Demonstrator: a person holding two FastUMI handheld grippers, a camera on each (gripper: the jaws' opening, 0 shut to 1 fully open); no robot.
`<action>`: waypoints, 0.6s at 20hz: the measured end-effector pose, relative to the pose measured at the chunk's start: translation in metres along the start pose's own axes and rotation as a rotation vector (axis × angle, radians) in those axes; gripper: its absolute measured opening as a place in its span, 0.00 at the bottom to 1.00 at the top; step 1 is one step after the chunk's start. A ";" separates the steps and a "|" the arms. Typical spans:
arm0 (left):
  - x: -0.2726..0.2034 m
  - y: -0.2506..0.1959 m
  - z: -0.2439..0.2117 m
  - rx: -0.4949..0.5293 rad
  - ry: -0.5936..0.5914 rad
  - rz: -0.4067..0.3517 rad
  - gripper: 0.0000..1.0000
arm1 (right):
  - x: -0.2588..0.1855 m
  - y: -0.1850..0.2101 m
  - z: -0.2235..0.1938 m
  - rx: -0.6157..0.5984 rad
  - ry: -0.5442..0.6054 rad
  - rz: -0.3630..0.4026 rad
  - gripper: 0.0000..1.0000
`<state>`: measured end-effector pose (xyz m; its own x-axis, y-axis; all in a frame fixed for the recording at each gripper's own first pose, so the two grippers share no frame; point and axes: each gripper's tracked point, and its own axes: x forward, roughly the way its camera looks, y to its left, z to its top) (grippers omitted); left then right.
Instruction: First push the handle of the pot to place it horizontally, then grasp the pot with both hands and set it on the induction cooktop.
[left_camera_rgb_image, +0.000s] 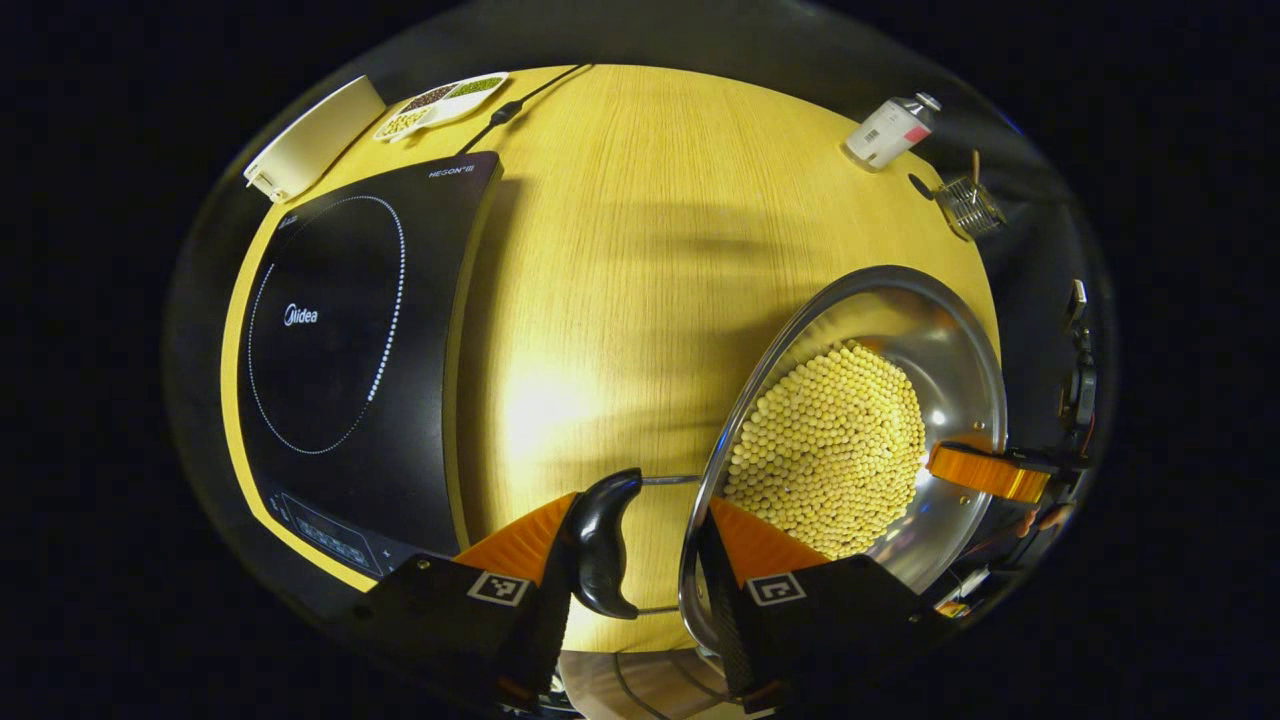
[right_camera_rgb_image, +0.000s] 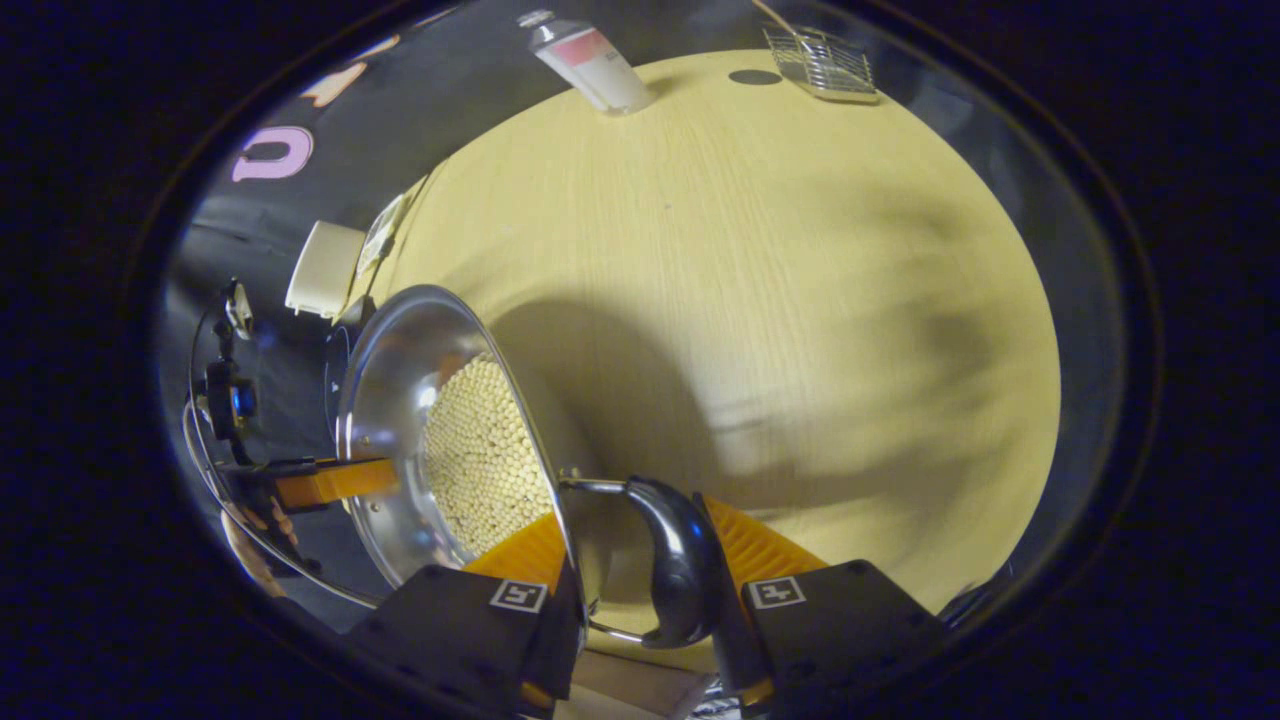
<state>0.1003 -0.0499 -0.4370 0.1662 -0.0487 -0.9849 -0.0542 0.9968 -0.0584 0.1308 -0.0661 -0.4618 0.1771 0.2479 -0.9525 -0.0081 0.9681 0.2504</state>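
Your left gripper (left_camera_rgb_image: 640, 540) has its orange fingers (left_camera_rgb_image: 520, 545) set either side of a black pot handle (left_camera_rgb_image: 603, 540), one outside the handle and one inside the rim; whether both press cannot be told. Your right gripper (right_camera_rgb_image: 640, 560) straddles the opposite black handle (right_camera_rgb_image: 680, 570) likewise, grip uncertain. The steel pot (left_camera_rgb_image: 950, 350), filled with pale beans (left_camera_rgb_image: 830, 450), sits over the wooden table (left_camera_rgb_image: 620, 250), to the right of the induction cooktop (left_camera_rgb_image: 340, 330) and apart from it
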 end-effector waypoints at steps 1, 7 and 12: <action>-0.002 0.002 0.002 -0.002 0.000 -0.006 0.67 | -0.004 0.004 -0.003 0.003 -0.002 -0.002 0.52; -0.007 0.010 0.013 0.045 -0.049 -0.030 0.66 | -0.023 0.047 -0.014 0.025 -0.067 -0.006 0.52; -0.003 0.007 0.017 0.069 -0.072 -0.052 0.62 | -0.018 0.099 -0.031 0.054 -0.120 -0.026 0.52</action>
<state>0.1158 -0.0416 -0.4314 0.2376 -0.0981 -0.9664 0.0240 0.9952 -0.0952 0.0963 0.0262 -0.4253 0.2931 0.2135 -0.9319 0.0509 0.9699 0.2382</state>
